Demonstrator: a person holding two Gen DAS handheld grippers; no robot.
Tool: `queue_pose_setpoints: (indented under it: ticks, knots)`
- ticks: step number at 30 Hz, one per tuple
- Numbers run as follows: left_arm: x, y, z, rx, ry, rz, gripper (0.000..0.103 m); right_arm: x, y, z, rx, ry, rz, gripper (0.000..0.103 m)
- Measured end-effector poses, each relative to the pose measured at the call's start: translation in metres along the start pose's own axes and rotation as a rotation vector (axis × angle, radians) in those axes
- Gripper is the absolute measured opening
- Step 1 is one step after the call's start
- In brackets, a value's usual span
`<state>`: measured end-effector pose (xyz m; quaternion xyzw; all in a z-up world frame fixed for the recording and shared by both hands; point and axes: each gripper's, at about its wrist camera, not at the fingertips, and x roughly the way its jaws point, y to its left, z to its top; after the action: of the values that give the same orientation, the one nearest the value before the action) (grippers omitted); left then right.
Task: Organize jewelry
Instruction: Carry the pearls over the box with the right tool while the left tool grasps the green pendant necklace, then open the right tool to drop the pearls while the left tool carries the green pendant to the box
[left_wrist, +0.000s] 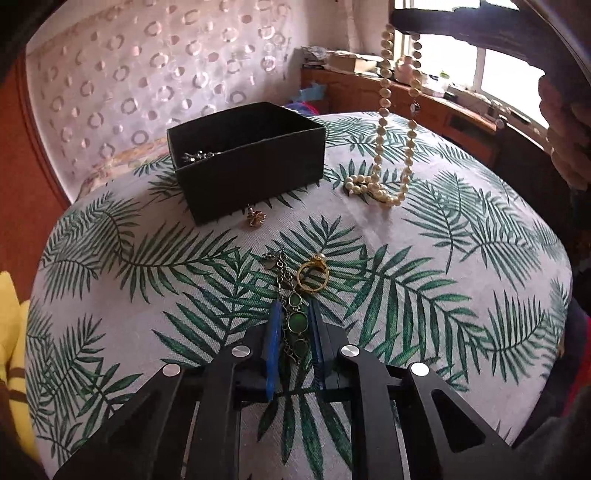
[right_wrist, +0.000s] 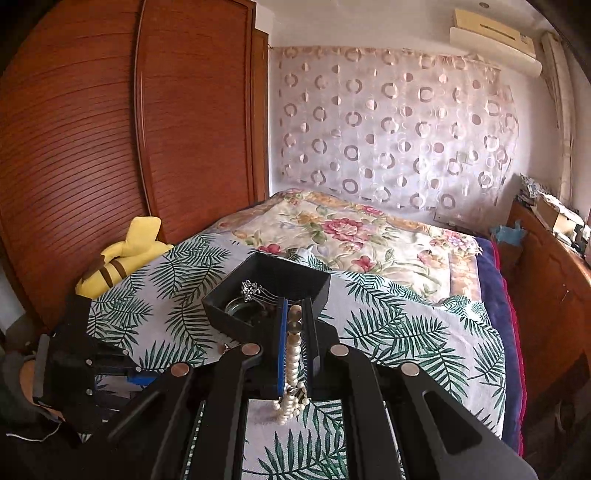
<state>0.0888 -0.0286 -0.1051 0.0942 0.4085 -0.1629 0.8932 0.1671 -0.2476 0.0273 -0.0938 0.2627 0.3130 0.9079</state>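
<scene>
You have two tongs: left tongs (left_wrist: 293, 314), right tongs (right_wrist: 295, 306). One black box (left_wrist: 251, 166) lies ahead of them. Loose jewelry counts five: one pearl necklace (left_wrist: 384, 122), one gold ring (left_wrist: 313, 275), one green-stone chain (left_wrist: 295, 317), one gold earring (left_wrist: 255, 217), and one silver piece (right_wrist: 255, 290) in the box.

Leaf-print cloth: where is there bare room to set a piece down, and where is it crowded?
Free: the cloth right of the gold ring, below the pearl necklace, and the stretch left of the black box. Crowded: the strip from the box past the small gold earring to the ring and the green-stone bracelet in the left tongs.
</scene>
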Motion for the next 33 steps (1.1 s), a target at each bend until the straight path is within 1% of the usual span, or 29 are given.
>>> queue_pose_setpoints:
  ticks: [1, 6, 9, 12, 15, 19, 23, 27, 33]
  knots:
    - [-0.002, 0.001, -0.001, 0.0, -0.009, 0.005, 0.01, 0.0, 0.0, -0.001, -0.002, -0.001, 0.001, 0.008]
    - [-0.009, 0.011, -0.003, -0.023, -0.017, 0.01, 0.01, 0.002, 0.008, -0.001, -0.016, 0.004, 0.005, 0.008]
    - [-0.015, 0.02, -0.002, -0.042, -0.036, 0.01, 0.01, 0.002, 0.01, -0.001, -0.019, 0.004, 0.01, 0.008]
    - [-0.024, 0.027, 0.003, -0.065, -0.065, 0.002, 0.01, 0.001, 0.014, 0.001, -0.021, -0.001, 0.013, 0.008]
    - [-0.036, 0.034, 0.013, -0.083, -0.106, 0.0, 0.01, -0.004, 0.016, 0.009, -0.023, -0.025, 0.017, 0.008]
    - [-0.056, 0.045, 0.038, -0.093, -0.174, 0.007, 0.01, -0.013, 0.018, 0.026, -0.027, -0.061, 0.017, 0.008]
    - [-0.068, 0.053, 0.064, -0.098, -0.223, 0.007, 0.01, -0.02, 0.022, 0.048, -0.038, -0.103, 0.012, 0.008]
    - [-0.074, 0.059, 0.091, -0.094, -0.255, 0.014, 0.01, -0.022, 0.024, 0.071, -0.053, -0.137, 0.004, 0.008]
    - [-0.075, 0.063, 0.118, -0.086, -0.283, 0.017, 0.01, -0.02, 0.028, 0.106, -0.073, -0.181, 0.005, 0.008]
